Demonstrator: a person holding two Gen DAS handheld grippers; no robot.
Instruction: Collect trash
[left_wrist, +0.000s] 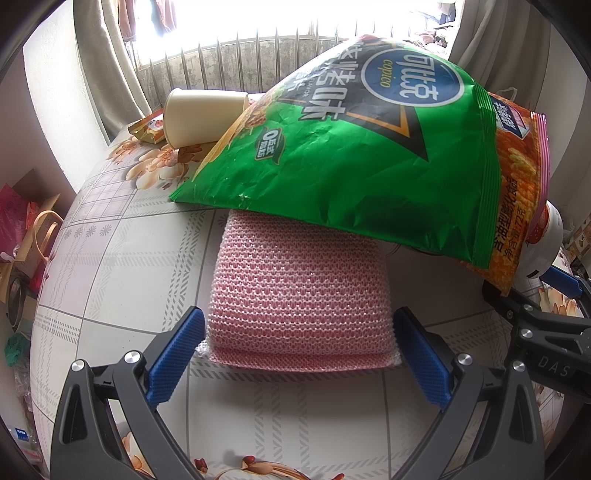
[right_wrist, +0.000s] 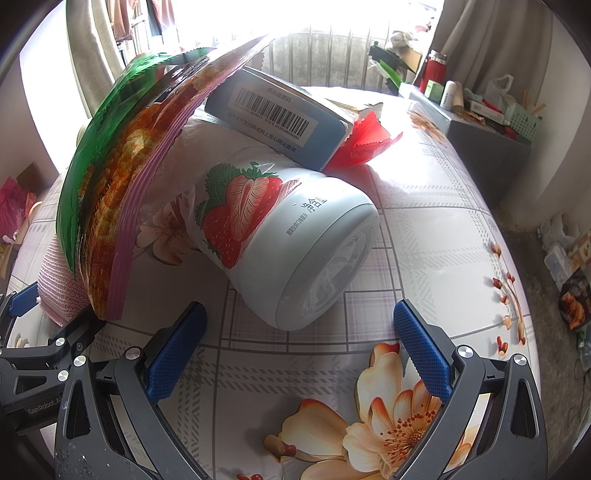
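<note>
Right wrist view: strawberry cup (right_wrist: 291, 236) lies on its side just beyond the wide-spread jaws.

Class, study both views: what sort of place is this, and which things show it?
Probably a lived-in room of a home: a table under a floral plastic tablecloth, grey curtains beside a barred window, and a cluttered side shelf with household bits.

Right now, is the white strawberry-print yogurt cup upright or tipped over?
Tipped over: the white strawberry-print yogurt cup lies on its side on the floral tablecloth, its base facing the camera.
</note>
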